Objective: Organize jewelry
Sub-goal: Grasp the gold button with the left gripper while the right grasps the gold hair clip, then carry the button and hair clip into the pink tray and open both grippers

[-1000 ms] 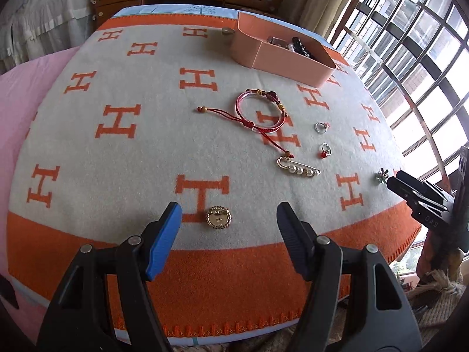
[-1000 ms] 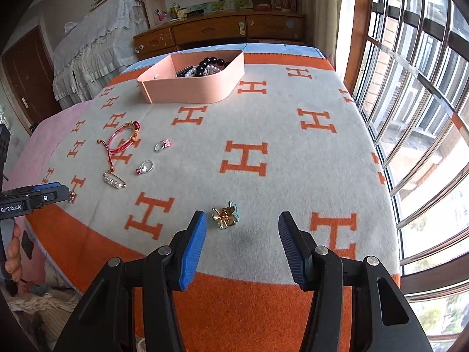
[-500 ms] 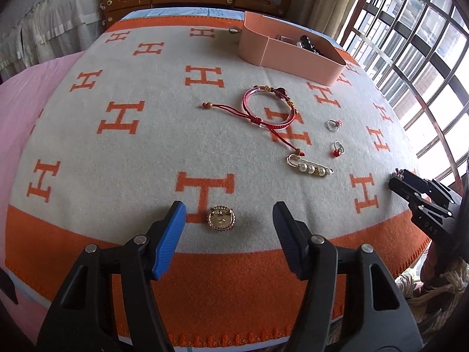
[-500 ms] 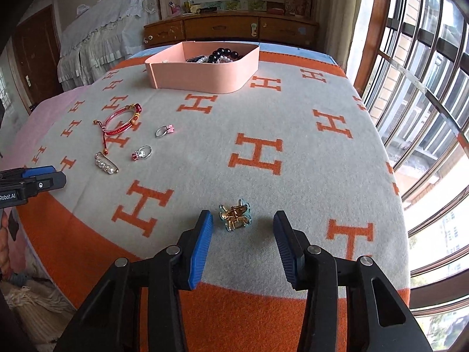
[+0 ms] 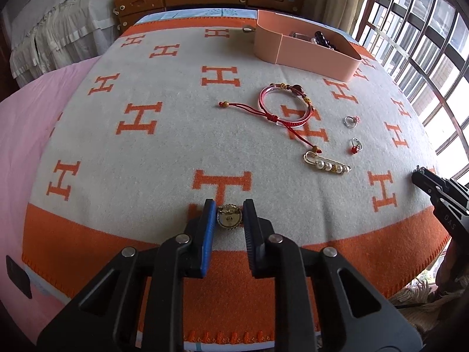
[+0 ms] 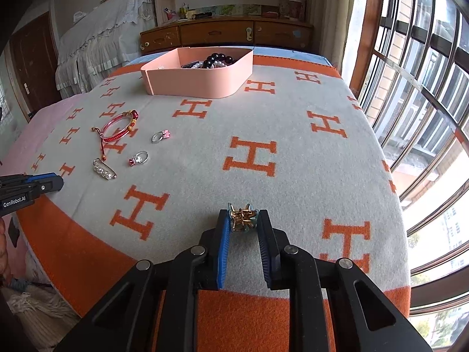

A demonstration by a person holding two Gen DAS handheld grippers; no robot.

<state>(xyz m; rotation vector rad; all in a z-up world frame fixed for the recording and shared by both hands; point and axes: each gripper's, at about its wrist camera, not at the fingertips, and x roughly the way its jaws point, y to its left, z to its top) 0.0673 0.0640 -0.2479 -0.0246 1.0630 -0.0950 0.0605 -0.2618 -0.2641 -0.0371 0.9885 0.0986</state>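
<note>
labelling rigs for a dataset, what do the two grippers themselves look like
Both the left gripper and the right gripper are black plastic clamps with silver pivot rivets. Each has one blue ribbed pad and one dark pad. White "GenRobot.AI" lettering marks the left one's side.

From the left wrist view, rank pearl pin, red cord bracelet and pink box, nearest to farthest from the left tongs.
1. Pearl pin, ahead and right of the left tongs.
2. Red cord bracelet, farther up the blanket.
3. Pink box, at the far edge.

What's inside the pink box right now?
In the pink box dark beads and some white pearls show above the rim, beside a dark flat item. The near wall hides the floor and anything lower.
</note>
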